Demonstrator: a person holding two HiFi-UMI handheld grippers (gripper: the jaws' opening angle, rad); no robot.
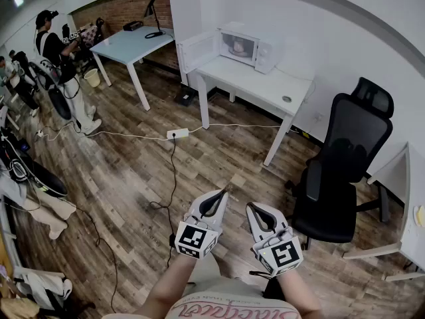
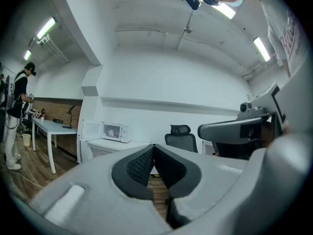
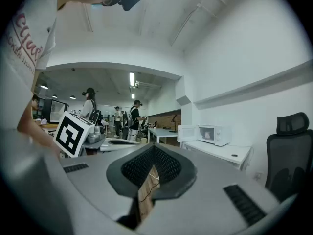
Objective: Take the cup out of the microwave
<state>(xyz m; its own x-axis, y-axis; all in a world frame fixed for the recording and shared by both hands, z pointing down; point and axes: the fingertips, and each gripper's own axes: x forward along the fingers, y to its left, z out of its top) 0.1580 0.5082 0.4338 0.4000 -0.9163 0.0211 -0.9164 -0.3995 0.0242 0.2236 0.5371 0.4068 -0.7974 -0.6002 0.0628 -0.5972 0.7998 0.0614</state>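
Note:
A white microwave (image 1: 247,46) stands at the back of a white desk (image 1: 259,85) against the far wall, its door (image 1: 197,50) swung open to the left. Inside sits a pinkish cup (image 1: 238,45), small and blurred. The microwave (image 2: 115,131) and cup (image 2: 111,132) also show far off in the left gripper view, and the microwave (image 3: 214,134) again in the right gripper view. My left gripper (image 1: 222,193) and right gripper (image 1: 251,207) hover side by side close to my body, over the wood floor and well short of the desk. Both are shut with nothing between them.
A black office chair (image 1: 339,178) stands right of my grippers. A power strip (image 1: 177,133) and cables lie on the floor ahead. A pale blue table (image 1: 133,44) stands at the back left, with a person (image 1: 63,68) beside it. Another white desk (image 1: 408,198) is at the right edge.

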